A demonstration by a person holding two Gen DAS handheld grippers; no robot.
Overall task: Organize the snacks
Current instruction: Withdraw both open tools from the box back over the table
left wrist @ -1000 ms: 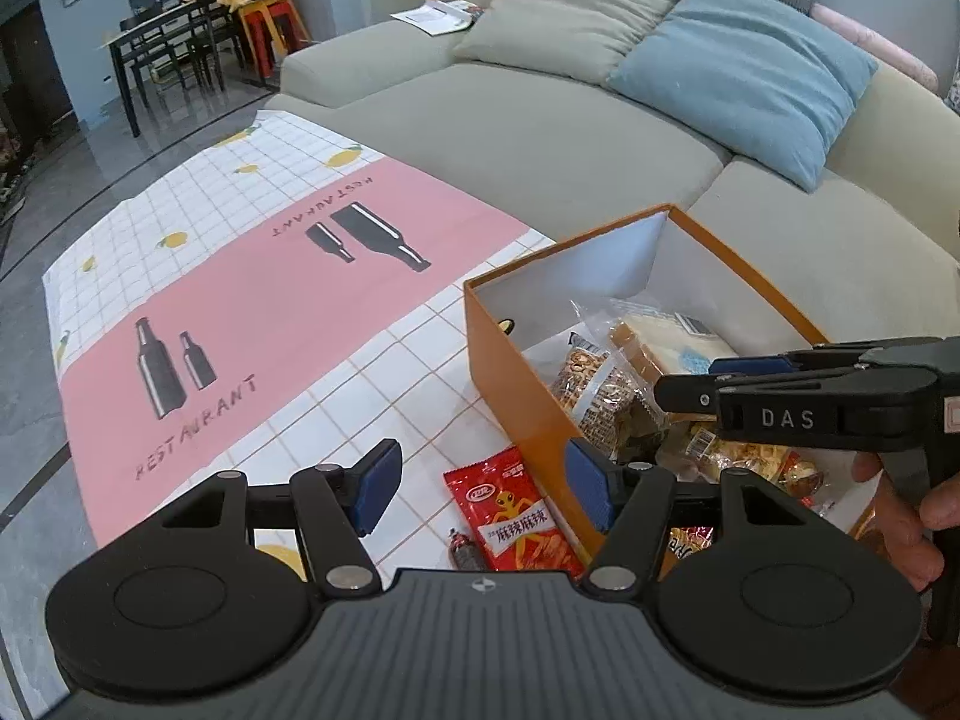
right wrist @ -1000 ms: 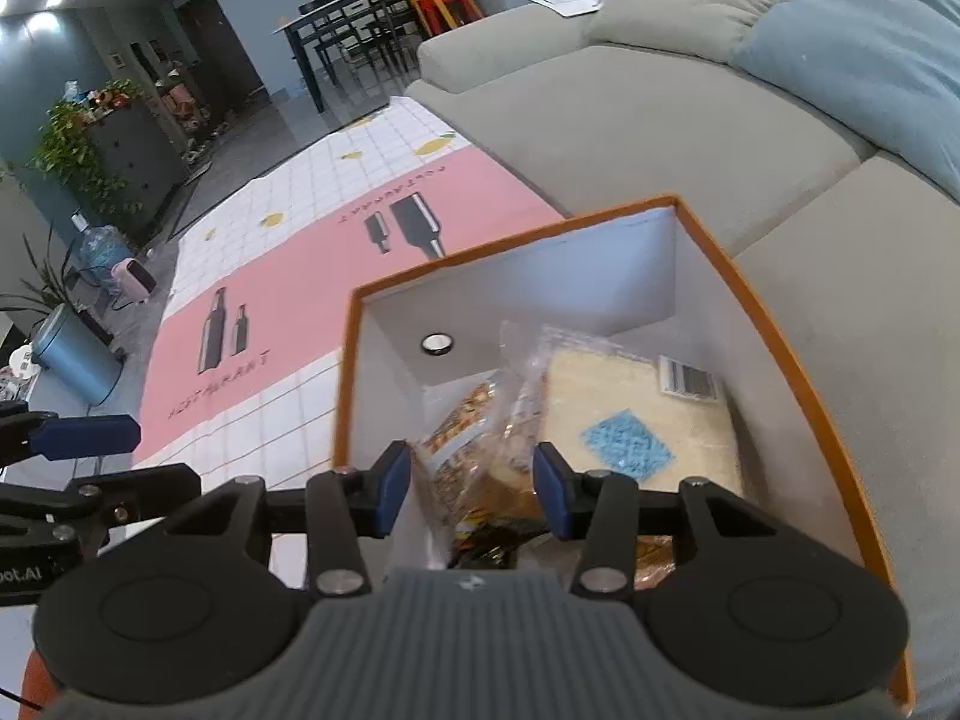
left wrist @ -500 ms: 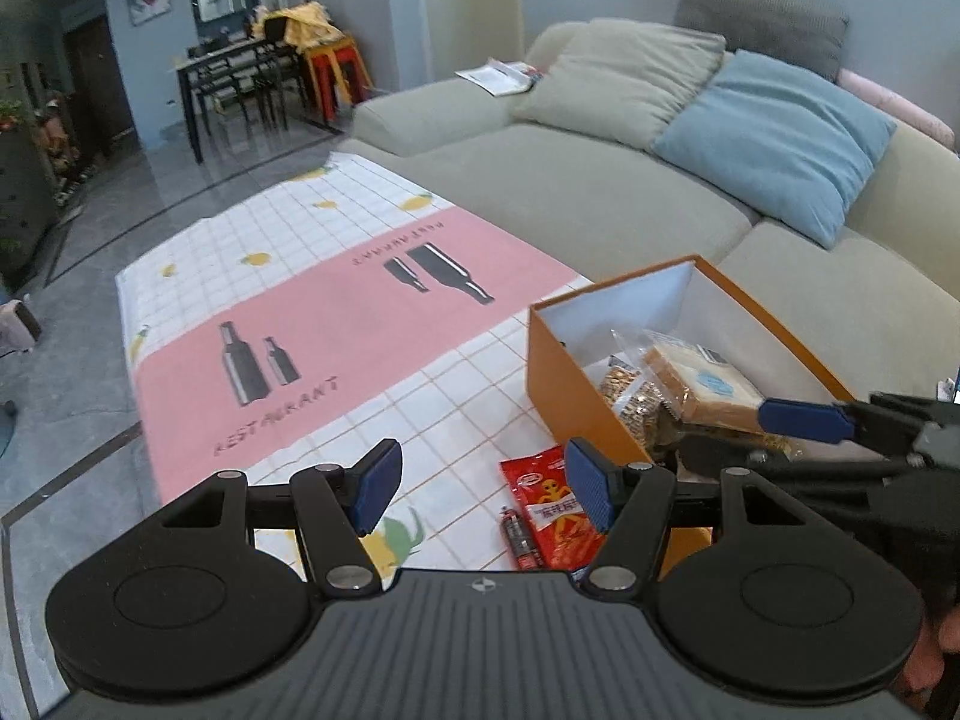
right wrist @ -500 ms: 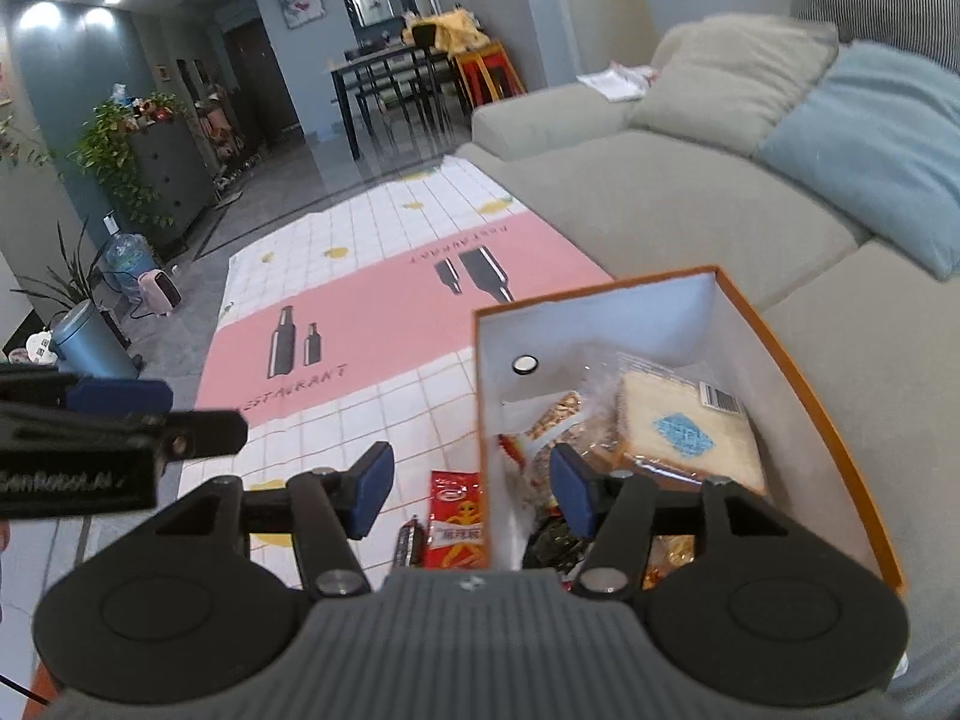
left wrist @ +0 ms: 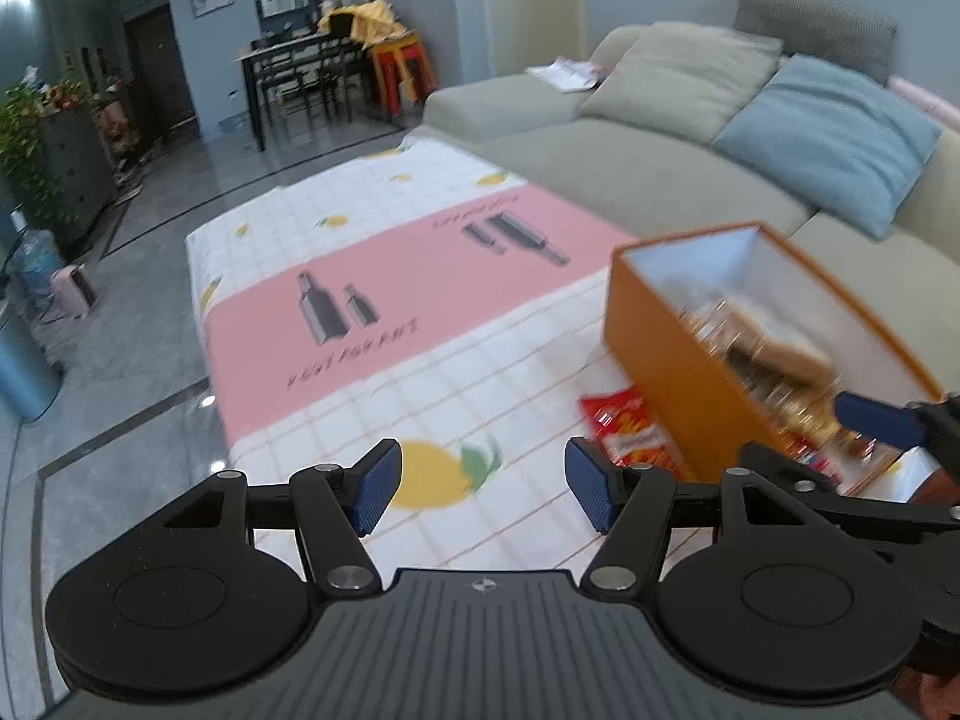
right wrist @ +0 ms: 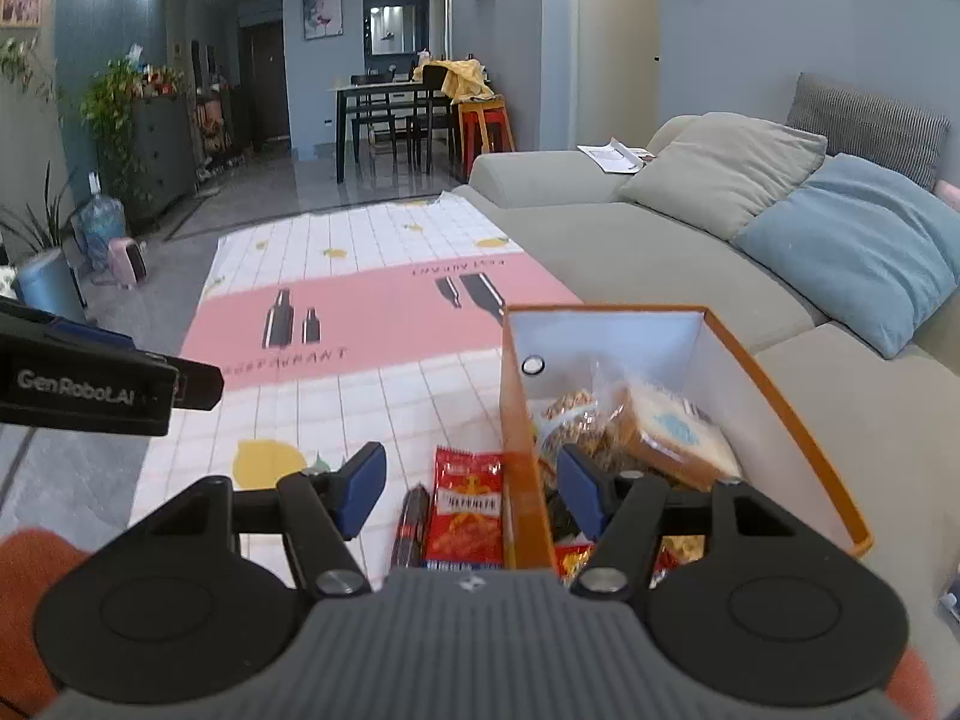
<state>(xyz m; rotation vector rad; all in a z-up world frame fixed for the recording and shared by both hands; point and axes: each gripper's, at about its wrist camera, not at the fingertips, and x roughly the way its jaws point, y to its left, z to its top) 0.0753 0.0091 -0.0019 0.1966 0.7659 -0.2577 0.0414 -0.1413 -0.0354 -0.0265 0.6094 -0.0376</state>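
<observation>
Right wrist view: left claw [right wrist: 198, 384] apart and empty left of the orange box [right wrist: 522, 480], right claw [right wrist: 471, 489] apart and empty straddling its near wall, red snack packet [right wrist: 468, 504] on desk [right wrist: 384, 402] against it.

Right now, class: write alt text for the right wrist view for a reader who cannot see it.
An open hand-held gripper hovers empty over a red packet beside an orange box of snacks on a pink-and-white cloth; a sofa lies beyond.
</observation>
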